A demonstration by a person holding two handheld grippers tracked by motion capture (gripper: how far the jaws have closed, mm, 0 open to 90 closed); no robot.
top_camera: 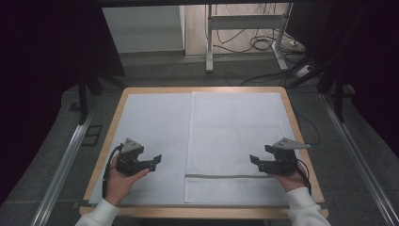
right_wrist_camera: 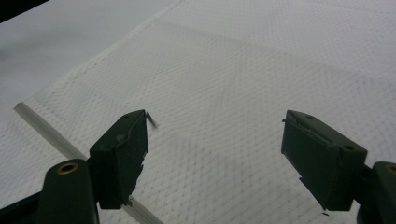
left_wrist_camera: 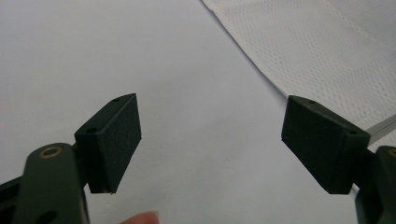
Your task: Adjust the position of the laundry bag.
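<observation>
A white mesh bag [top_camera: 235, 141] lies flat on the right half of the table, with a grey zipper strip [top_camera: 226, 176] across it near the front. My left gripper [top_camera: 153, 162] is open over the plain white sheet [top_camera: 150, 127], left of the bag's edge [left_wrist_camera: 327, 51]. My right gripper [top_camera: 258, 161] is open above the bag's right front part, just behind the zipper [right_wrist_camera: 42, 128]. In the gripper views, mesh [right_wrist_camera: 243, 79] shows between the right jaws, bare sheet [left_wrist_camera: 196, 121] between the left jaws. Nothing is held by either.
The wooden table edge [top_camera: 113, 117] frames the white sheet. Beyond the table stand a metal desk frame [top_camera: 209, 42] and loose cables [top_camera: 263, 42] on the floor. Metal rails [top_camera: 66, 160] run along both sides.
</observation>
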